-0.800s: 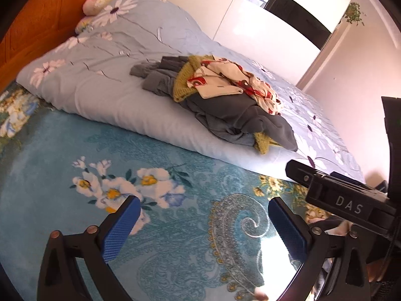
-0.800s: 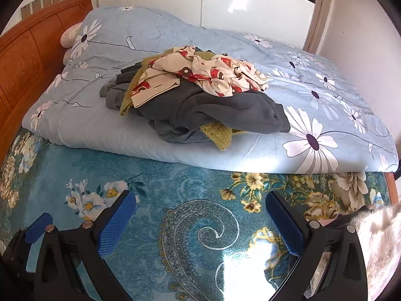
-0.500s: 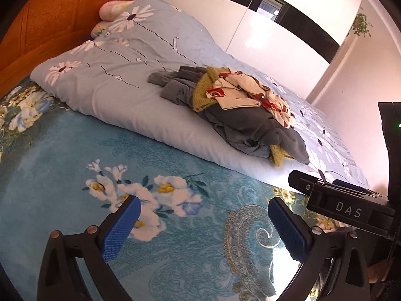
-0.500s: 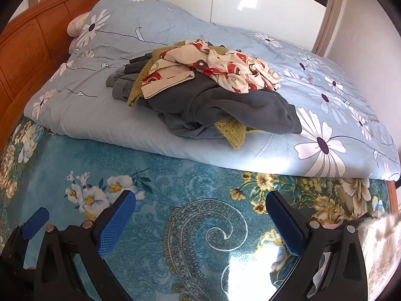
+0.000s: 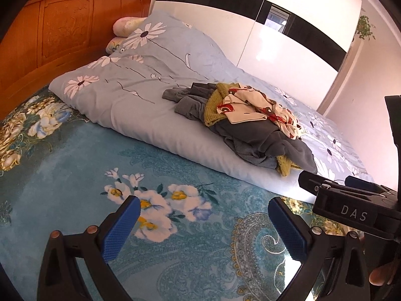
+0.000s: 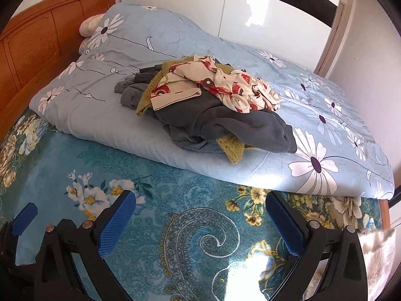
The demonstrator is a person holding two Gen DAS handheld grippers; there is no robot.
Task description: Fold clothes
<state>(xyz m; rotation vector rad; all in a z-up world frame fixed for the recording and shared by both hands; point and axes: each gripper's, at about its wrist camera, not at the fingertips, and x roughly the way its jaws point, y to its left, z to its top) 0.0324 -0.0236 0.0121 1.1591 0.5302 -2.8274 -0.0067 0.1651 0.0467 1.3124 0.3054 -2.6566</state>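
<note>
Left gripper (image 5: 201, 222) low in the frame, blue pads wide apart, nothing between them, only the teal flowered bedspread (image 5: 75, 175) underneath. Right gripper (image 6: 200, 217) likewise low in its own frame, pads spread just as wide and empty, over the same bedspread with its pale paisley swirl (image 6: 208, 235). In the left wrist view, black body of the other gripper marked "DAS" at the lower right edge, with part of a hand just visible below it. Pile of clothes (image 6: 205, 105) unfolded near the middle of both frames, well apart from both grippers, heaped on a light blue daisy-print quilt (image 6: 313, 130) across the upper half. Within the pile: cream garment with red print (image 6: 225, 85) on top, dark grey garment (image 6: 238, 123) sprawled under it toward the right, olive knit (image 6: 233, 148) poking out at the pile's lower edge and again at its left, lighter grey piece (image 6: 130, 92) at the left end. Orange wooden headboard (image 6: 32, 50) at the upper left, pink pillow (image 6: 89, 23) tucked beside it behind the quilt. Glossy white wardrobe doors with a black band (image 5: 288, 40) along the top of the frame, pale wall at the right.
</note>
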